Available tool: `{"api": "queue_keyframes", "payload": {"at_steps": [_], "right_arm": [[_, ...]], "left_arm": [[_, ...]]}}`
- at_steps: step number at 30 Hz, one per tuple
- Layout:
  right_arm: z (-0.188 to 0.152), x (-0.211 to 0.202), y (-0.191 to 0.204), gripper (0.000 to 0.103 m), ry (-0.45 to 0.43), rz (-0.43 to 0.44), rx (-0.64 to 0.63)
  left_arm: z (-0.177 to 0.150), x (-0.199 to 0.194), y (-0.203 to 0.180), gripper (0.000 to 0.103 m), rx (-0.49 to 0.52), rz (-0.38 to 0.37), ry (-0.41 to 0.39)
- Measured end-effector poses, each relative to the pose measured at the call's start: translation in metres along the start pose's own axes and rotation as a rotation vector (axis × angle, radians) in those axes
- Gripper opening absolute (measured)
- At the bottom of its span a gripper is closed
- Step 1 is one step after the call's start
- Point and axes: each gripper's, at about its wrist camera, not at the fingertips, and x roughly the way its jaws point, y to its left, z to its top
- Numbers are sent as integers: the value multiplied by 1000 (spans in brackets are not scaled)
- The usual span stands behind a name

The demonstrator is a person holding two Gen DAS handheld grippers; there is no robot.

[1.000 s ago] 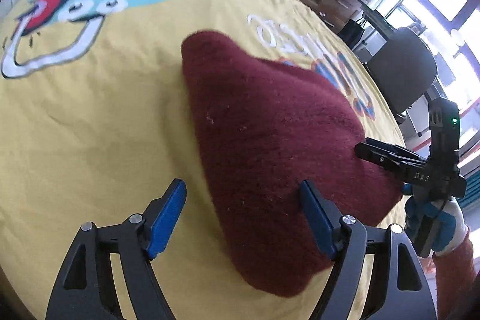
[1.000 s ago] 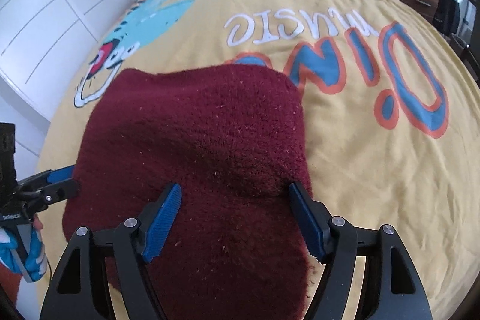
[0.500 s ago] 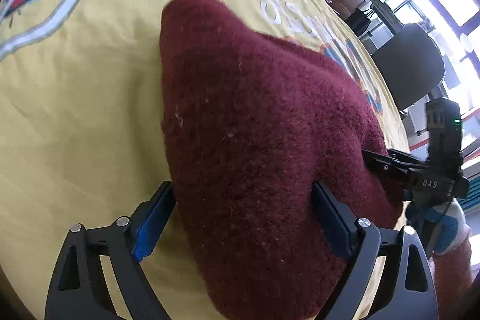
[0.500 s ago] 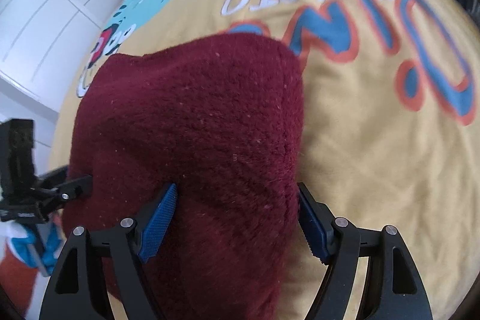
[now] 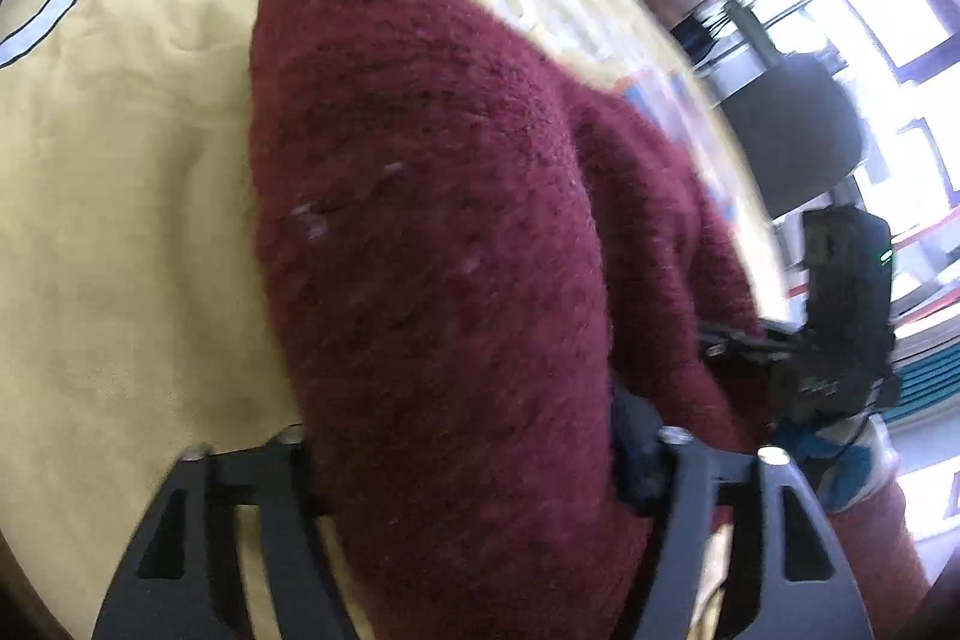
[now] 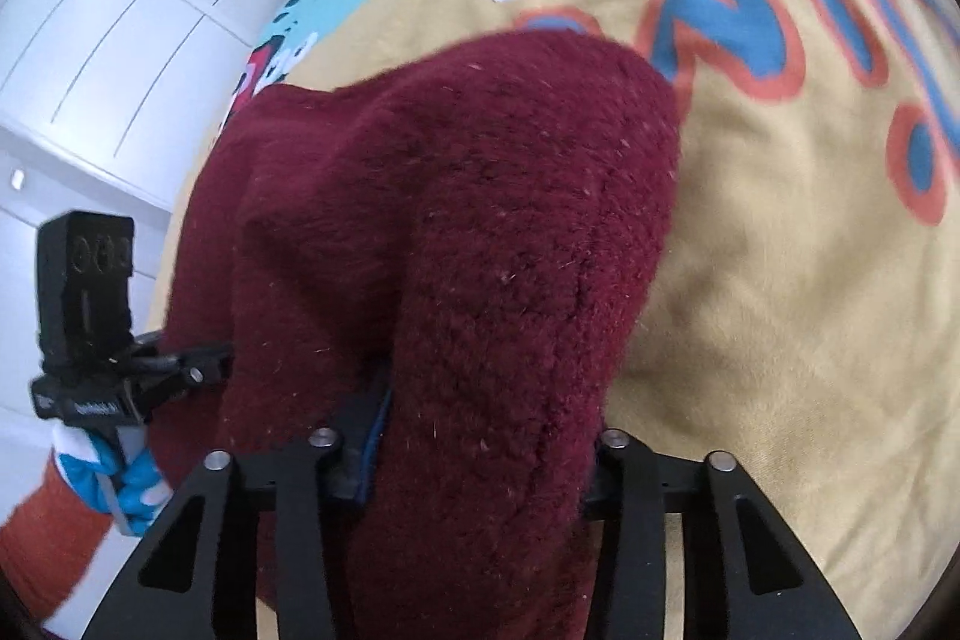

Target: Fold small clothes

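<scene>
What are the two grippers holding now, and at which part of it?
Both are closing on the maroon knitted garment: the left gripper and the right gripper each have a bunched fold of its near edge between their jaws.

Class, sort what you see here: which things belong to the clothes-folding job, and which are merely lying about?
In the job:
- maroon fuzzy garment
- left gripper, closing on its near edge
- right gripper, closing on its near edge

Lying about:
- yellow dinosaur bedspread, only the work surface
- white cupboards
- dark chair
</scene>
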Motion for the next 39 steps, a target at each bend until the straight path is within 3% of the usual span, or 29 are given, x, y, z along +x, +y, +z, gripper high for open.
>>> {"api": "queue_keyframes", "payload": {"at_steps": [3, 7, 11, 16, 19, 20, 22, 23, 25, 32, 37, 39], "right_arm": [[-2, -17, 13, 38, -65, 12, -33], [-1, -39, 34, 38, -129, 44, -53], [8, -48, 53, 38, -174, 72, -56], [21, -29, 76, 38, -192, 123, -43], [20, 0, 77, 38, -139, 105, -34], [19, 8, 77, 36, -124, 82, -30], [17, 25, 70, 43, -94, 38, -11], [16, 26, 67, 54, -98, 34, -3], [15, 25, 65, 57, -103, 20, 0], [6, -6, 58, 57, -119, -29, -36], [-6, -22, 63, 57, -136, -50, -77], [-11, -20, 62, 57, -128, -98, -87]], "left_arm": [[-1, -19, -7, 48, 39, -30, -33], [1, -52, -17, 47, 73, -92, -86], [3, -91, -9, 47, 97, -89, -144], [-2, -132, 37, 48, 74, -18, -167], [-9, -132, 69, 51, 59, 48, -99], [-11, -128, 77, 54, 56, 83, -71], [-22, -116, 100, 62, 61, 163, 3], [-27, -117, 107, 69, 56, 171, 7], [-34, -128, 120, 81, 26, 152, -17], [-58, -155, 111, 84, 59, 199, -47], [-69, -152, 87, 83, 85, 218, -74], [-67, -135, 79, 83, 97, 261, -60]]}}
